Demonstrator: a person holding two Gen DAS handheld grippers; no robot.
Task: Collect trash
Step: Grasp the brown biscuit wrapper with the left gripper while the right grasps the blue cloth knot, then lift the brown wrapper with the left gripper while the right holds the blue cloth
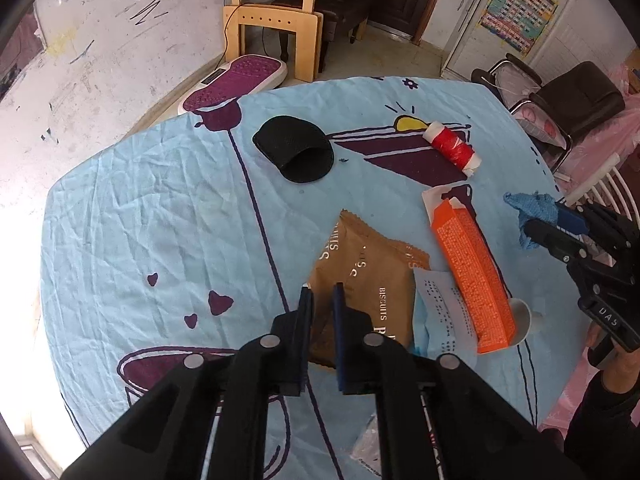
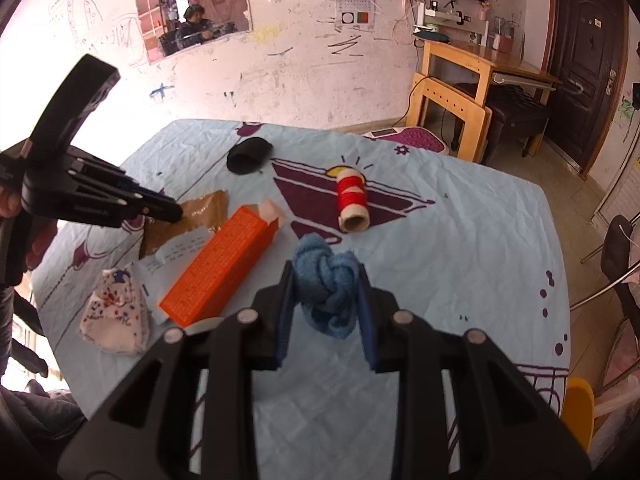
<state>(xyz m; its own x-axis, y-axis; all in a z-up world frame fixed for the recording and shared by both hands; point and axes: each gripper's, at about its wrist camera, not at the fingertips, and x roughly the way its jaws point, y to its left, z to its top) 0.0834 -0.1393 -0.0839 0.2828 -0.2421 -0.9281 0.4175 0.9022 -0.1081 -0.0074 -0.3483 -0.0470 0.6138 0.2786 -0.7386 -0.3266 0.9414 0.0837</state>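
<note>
Nearest the left wrist lens, the left hand-held gripper point(image 1: 322, 300) hangs over the near edge of a brown crinkled biscuit wrapper point(image 1: 368, 276), its blue-padded fingers point(image 1: 307, 320) a narrow gap apart with nothing between them. The wrapper lies flat on the surface, draped in a pale blue cloth with purple drawings point(image 1: 140, 220). At two o'clock from the wrapper lies a long orange cardboard box point(image 1: 472, 272) on a printed paper slip point(image 1: 440, 308). At twelve o'clock sits a black mesh pouch point(image 1: 294, 148), and at one o'clock a red thread spool on a white core point(image 1: 452, 146). Farthest right, the right hand-held gripper point(image 2: 324, 292) is clenched on a crumpled blue cloth wad point(image 2: 326, 284), held above the surface. A white spotted fabric bundle point(image 2: 114, 316) rests at its nine o'clock.
</note>
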